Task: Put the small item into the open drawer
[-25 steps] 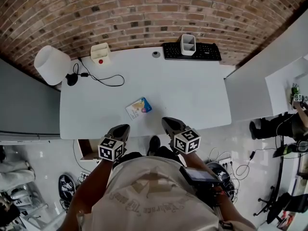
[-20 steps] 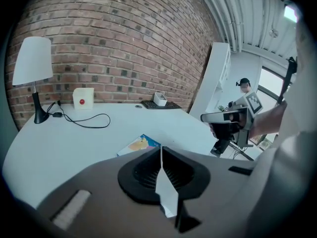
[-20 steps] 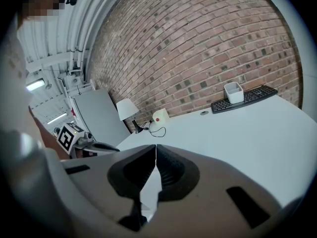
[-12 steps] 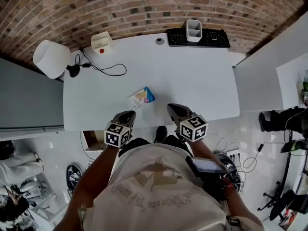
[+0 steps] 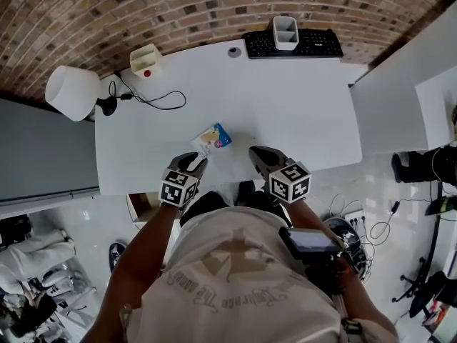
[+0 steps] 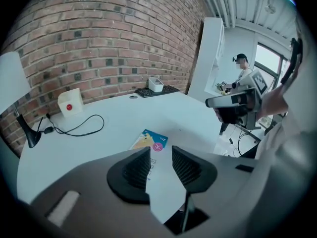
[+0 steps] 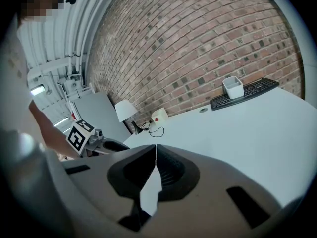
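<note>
Jaws on left gripper (image 6: 161,152) have just been opening, empty, near packet (image 6: 151,140); right gripper (image 7: 155,150) clenched.

Drawer (image 5: 138,207) partly hid. under desk (image 5: 300,120).

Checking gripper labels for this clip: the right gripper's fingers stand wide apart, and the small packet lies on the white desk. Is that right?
Not quite. The right gripper has its fingers together, nothing between them; the right gripper view shows it. The small packet does lie on the white desk.
</note>
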The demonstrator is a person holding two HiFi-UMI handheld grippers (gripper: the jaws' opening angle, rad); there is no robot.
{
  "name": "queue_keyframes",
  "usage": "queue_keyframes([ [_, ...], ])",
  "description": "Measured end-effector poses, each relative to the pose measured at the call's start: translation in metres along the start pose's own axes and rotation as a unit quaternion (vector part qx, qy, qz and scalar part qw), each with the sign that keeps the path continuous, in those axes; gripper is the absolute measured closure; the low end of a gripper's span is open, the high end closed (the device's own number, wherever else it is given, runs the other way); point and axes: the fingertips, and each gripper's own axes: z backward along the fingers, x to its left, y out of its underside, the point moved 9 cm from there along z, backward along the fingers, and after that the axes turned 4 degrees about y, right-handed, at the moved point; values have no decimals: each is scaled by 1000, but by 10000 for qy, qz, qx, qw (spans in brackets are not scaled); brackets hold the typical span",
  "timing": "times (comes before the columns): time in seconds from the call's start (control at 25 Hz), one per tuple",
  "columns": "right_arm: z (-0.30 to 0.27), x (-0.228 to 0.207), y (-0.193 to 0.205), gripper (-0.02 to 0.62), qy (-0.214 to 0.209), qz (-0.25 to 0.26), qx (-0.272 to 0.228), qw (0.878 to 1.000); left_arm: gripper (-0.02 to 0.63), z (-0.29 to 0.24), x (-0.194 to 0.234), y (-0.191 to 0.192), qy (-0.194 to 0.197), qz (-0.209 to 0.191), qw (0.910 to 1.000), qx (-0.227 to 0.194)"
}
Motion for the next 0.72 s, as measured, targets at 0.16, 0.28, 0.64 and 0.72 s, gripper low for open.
queue_keyframes([
  [0.16, -3, 0, 3, 589, 48, -20, 40, 10000, 419, -8, 7, -4, 113, -170, 9996, 185],
  [0.28, -6, 0, 3, 589, 114, -34, 42, 9999, 377, -14, 14, -7, 179, -314, 9988, 331],
  [0.64, -4, -7, -2, 589, 327, -145, -65, 9993, 305, -38, 18, -15, 493, -823, 9913, 903],
  [0.72, -3, -8, -1, 589, 365, -177, -87, 9991, 288, -44, 21, -15, 502, -901, 9892, 1043],
])
